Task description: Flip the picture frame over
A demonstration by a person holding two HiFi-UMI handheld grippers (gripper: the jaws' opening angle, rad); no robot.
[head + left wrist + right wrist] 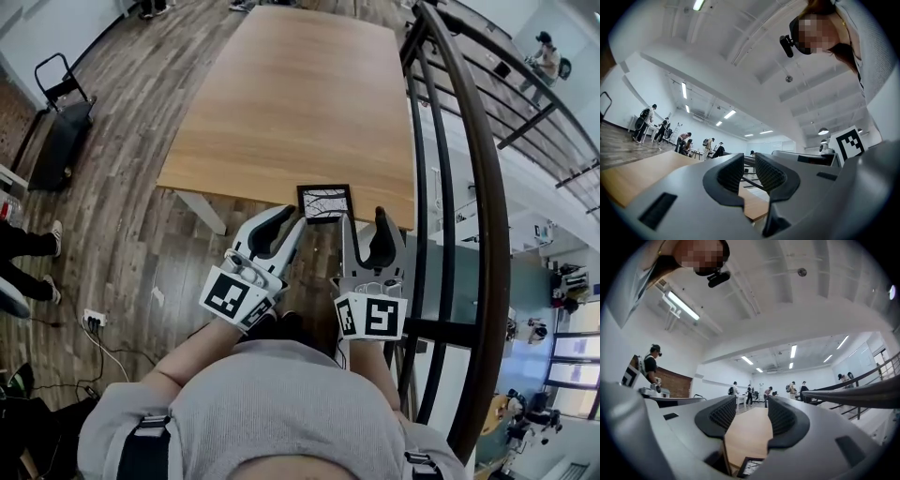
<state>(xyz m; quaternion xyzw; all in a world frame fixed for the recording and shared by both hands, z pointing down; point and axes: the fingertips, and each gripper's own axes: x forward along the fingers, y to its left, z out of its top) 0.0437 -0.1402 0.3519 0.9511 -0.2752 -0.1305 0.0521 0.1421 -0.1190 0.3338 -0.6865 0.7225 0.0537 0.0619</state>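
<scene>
A small black picture frame lies flat near the front edge of the wooden table, its pale branch-pattern picture facing up. Both grippers hover in front of that edge, off the frame. My left gripper sits just left of and below the frame, open with nothing between its jaws. My right gripper is just right of and below it, also open and empty. In the right gripper view the frame's corner shows low between the jaws of the right gripper. The left gripper view shows the left gripper over the table.
A dark metal railing runs close along the table's right side. A black trolley case stands on the wood floor at the left. A person's feet and a power strip are also there. Several people stand far off.
</scene>
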